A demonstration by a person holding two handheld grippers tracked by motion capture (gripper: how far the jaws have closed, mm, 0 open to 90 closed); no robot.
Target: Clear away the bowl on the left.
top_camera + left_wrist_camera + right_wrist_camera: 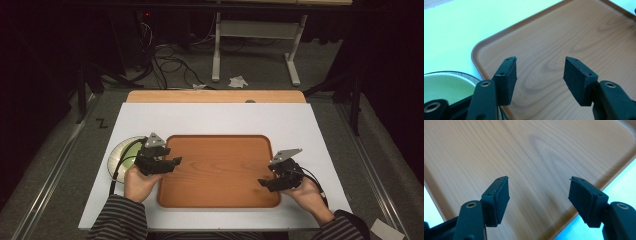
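A brown wood-grain tray lies in the middle of the white table top. My left gripper hovers over the tray's left edge, open, with nothing between its jaws. In the left gripper view the tray spreads beyond the left gripper. My right gripper is over the tray's right edge, also open and empty. The right gripper view looks down on the tray's bare surface past the right gripper.
A pale green plate sits on the table left of the tray, partly under my left hand; its rim shows in the left gripper view. The white board rests on a wooden table. Cables and a stand's legs lie on the floor beyond.
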